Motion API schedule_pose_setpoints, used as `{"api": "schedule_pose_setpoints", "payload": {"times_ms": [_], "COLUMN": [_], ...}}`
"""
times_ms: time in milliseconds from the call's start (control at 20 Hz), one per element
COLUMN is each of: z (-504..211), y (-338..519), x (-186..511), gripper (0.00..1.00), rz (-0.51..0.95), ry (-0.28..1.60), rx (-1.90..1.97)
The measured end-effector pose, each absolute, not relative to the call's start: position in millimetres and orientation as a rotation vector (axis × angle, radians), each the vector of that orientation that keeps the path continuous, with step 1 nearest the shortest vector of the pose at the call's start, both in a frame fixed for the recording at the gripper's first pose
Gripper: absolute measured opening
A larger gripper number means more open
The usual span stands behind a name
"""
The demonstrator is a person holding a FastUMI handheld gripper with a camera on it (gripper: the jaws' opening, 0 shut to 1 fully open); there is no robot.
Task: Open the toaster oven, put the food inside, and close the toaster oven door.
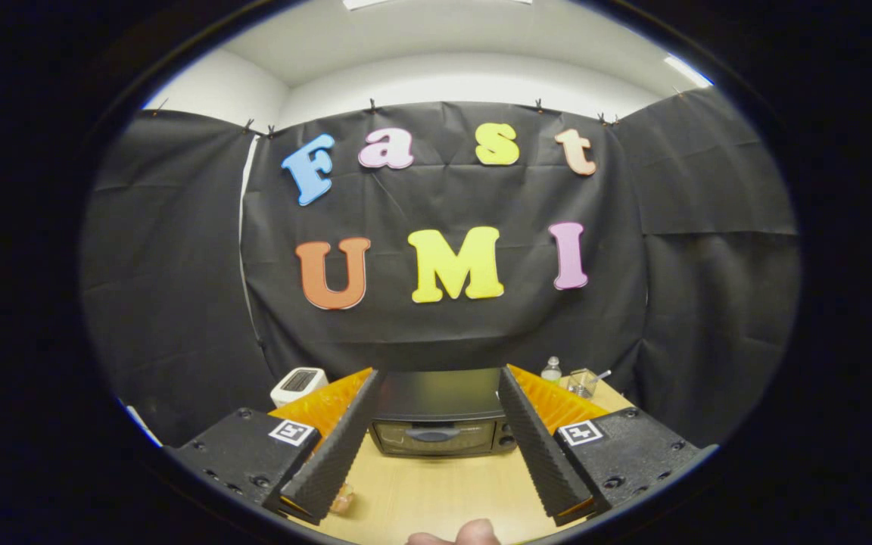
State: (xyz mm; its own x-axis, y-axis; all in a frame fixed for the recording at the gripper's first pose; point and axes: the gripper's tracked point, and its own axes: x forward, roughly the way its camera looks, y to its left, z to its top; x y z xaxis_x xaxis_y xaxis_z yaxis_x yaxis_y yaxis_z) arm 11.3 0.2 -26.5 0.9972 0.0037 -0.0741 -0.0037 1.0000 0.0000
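A white box (298, 384) is seen at the far left of the worktop (436, 492). The gripper (436, 496) is held wide apart with nothing between its fingers. The oven (440, 424), door shut, is seen ahead, framed between them. A bottle (551, 369) and glass (581, 382) stand far right.

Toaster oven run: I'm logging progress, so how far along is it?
Nothing looks done yet: the toaster oven sits shut on the table. The gripper is open and empty, its fingers framing the oven ahead. Opening the door, loading food and closing remain.
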Motion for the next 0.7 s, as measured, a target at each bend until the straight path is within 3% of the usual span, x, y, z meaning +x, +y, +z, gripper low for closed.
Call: {"api": "schedule_pose_setpoints", "payload": {"times_ms": [350,700], "z": [-38.6,-102.8], "y": [1.4,12.1], "x": [52.7,142.3], "gripper": [1.00,1.00], "rz": [0.013,0.033], "ry": [0.065,0.149], "rx": [-0.028,-0.022]}}
